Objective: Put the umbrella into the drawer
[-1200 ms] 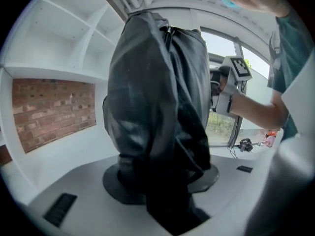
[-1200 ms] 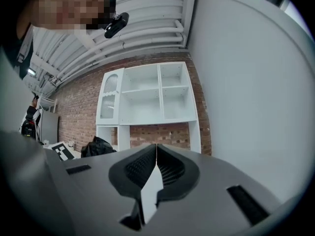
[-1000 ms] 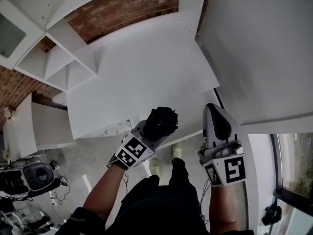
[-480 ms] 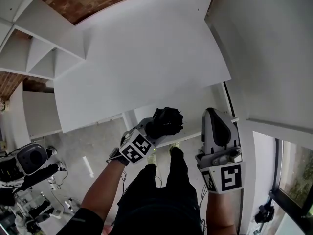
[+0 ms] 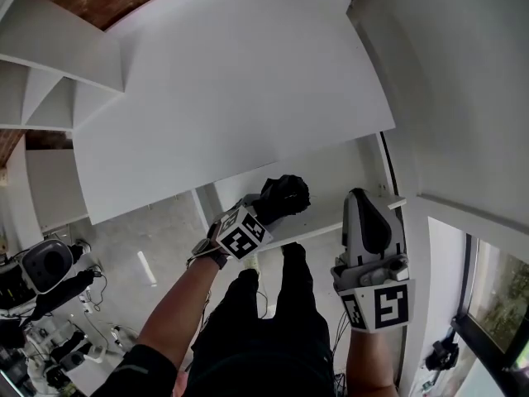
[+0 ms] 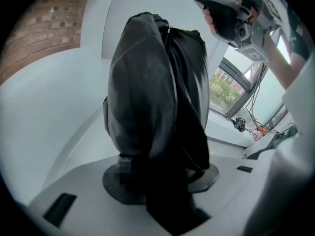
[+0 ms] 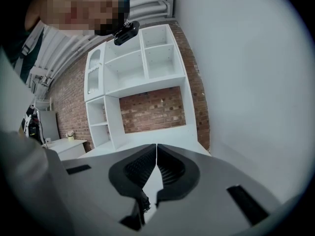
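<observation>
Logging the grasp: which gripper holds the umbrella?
The left gripper, clamped on the black folded umbrella; the right gripper has its jaws shut on nothing.

The right tongs (image 7: 156,150) point almost level into the room, their two dark ribbed jaws closed tip to tip, with nothing between them. Straight past them a white worktop (image 7: 189,142) runs back to a brick wall (image 7: 153,109). A tall white shelf unit (image 7: 141,48) with open compartments stands against that wall. A plain white panel (image 7: 246,82) fills the right side. At far left is a low cabinet (image 7: 64,149), and a black head camera (image 7: 127,32) juts out up top.
</observation>
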A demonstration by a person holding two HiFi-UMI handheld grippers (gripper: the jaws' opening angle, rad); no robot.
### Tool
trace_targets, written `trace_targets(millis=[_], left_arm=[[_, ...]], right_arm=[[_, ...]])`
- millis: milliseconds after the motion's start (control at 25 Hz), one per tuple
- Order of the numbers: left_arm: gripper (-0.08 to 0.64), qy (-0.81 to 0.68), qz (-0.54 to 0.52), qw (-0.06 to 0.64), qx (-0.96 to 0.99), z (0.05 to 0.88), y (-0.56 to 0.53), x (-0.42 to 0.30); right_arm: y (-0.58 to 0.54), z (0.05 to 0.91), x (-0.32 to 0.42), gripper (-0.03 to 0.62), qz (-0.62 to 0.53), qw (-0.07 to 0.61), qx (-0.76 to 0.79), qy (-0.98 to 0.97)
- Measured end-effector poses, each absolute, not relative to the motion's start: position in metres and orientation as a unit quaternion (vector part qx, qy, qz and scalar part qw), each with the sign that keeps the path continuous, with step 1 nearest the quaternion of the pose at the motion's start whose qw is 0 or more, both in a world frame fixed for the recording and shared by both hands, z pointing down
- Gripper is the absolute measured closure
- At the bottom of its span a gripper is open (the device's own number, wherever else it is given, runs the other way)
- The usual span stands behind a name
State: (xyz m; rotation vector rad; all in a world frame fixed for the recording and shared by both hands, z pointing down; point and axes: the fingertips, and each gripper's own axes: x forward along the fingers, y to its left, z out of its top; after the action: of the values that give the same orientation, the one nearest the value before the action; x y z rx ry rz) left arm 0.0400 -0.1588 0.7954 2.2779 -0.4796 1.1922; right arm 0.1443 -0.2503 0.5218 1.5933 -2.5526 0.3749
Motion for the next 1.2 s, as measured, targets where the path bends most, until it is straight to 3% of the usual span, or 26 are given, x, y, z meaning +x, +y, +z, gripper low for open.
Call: trace_targets(millis=[560, 1200], left_arm=[[0.364, -0.154, 0.533, 0.289, 0.78, 0.885, -0.154, 0.05], [0.304, -0.171, 0.547, 0.282, 0.77, 0.894, -0.152, 0.039]], right_arm=[[-0.258, 0.556, 0.167, 0.588, 0.157, 0.066, 0.513, -0.841], [-0.263, 0.564, 0.167, 0.588, 0.176, 0.067, 0.499, -0.846]])
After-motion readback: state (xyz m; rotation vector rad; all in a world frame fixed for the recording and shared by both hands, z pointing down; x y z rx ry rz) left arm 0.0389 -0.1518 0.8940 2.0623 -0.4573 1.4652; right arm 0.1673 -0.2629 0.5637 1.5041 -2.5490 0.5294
